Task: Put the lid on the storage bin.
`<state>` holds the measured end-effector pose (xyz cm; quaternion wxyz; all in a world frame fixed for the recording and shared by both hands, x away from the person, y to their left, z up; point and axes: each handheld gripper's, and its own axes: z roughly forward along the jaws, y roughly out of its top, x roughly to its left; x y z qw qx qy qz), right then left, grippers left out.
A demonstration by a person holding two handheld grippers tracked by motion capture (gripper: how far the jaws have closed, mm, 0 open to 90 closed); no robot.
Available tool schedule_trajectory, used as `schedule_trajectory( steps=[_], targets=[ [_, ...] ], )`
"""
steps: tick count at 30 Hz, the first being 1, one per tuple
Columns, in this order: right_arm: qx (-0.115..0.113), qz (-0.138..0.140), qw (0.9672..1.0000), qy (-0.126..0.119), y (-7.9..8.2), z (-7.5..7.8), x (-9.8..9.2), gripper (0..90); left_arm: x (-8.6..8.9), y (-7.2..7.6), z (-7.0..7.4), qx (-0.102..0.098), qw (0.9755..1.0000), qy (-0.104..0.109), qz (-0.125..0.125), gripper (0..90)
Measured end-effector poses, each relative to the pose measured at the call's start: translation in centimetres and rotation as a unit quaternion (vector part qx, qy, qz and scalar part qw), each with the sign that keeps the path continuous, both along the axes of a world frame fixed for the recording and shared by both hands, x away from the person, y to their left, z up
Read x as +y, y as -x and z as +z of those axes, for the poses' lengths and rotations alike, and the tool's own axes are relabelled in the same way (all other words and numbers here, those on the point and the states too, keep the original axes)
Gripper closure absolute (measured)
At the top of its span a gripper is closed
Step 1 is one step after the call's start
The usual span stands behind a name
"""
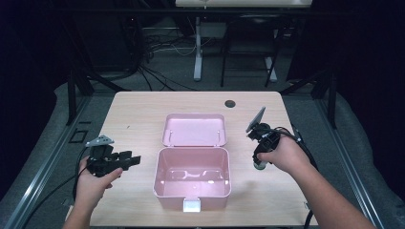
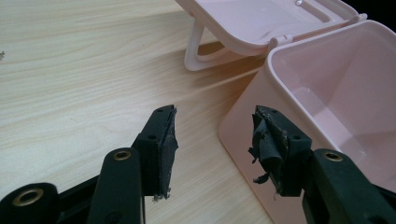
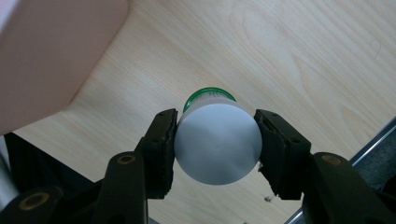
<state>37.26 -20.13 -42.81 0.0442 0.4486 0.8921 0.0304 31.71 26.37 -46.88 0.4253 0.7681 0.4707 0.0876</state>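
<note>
Right gripper (image 3: 215, 142): jaws closed on a white-capped bottle (image 3: 217, 142), one pad against each side of the round cap. Green rim of the bottle's body visible just past the cap, beyond the jaw tips. Bottle held clear above the wooden surface (image 3: 289, 51), pointing down along the jaws. In the high view, right gripper (image 1: 260, 143) and the hand holding it seen just to the right of the box, bottle (image 1: 260, 163) below the hand.

Left gripper (image 2: 215, 144): jaws standing wide, nothing between them, only bare surface in the gap. Pad rubber on both jaws frayed and torn. Right jaw tip just beside the near corner of the open pink plastic box (image 2: 327, 79); touching or not, cannot tell. Left jaw well clear over the surface.

Box lid (image 2: 261, 23) folded back flat beyond the jaw tips, carry handle (image 2: 196, 44) resting on the surface underneath. Box interior looks empty from above. White latch (image 1: 192, 205) on the near wall of the box.
</note>
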Motion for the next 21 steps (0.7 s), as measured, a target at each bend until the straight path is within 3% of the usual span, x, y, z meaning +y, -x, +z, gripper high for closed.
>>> schedule_trajectory(
  steps=[21],
  targets=[
    [-0.007,0.040,0.9992,-0.001,0.5,3.2,3.1,50.0,0.1,0.0,0.0,0.001,1.0000,0.003,0.001,49.8]
  ],
)
